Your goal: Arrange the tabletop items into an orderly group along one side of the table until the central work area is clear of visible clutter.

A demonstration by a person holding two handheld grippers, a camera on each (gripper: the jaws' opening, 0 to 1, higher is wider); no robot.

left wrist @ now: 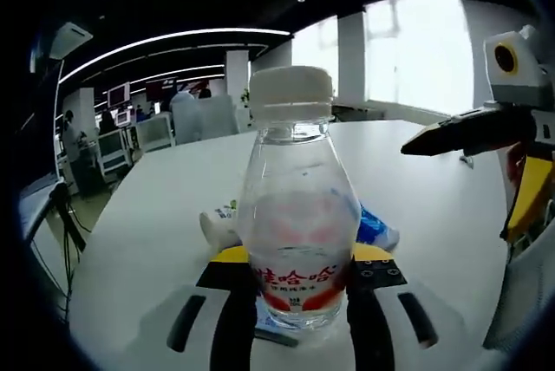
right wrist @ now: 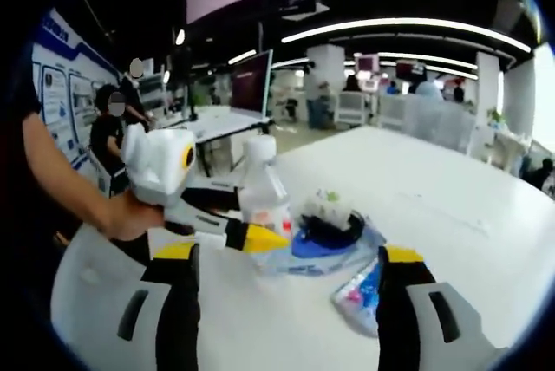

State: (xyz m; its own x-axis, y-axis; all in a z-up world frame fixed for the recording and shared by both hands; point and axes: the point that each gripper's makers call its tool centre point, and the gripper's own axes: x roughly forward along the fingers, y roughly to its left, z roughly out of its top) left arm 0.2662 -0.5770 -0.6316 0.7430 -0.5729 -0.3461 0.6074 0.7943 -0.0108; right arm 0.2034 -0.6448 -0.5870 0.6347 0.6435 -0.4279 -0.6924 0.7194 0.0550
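Bottle [left wrist: 293,215] clenched upright in our left tongs [left wrist: 299,302], right tongs [right wrist: 286,289] released over the counter [right wrist: 451,189]; tall and top-heavy, it may topple if jolted on release.

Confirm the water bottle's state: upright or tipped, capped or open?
Upright and capped. The water bottle stands vertical between the left gripper fingers, base on the table, with its white cap on top.

The clear bottle [left wrist: 297,206] has a white cap [left wrist: 290,94] and a red-and-white label [left wrist: 297,280]. The table [left wrist: 165,215] is white, and the gripper [right wrist: 290,302] jaws are black with yellow tips.
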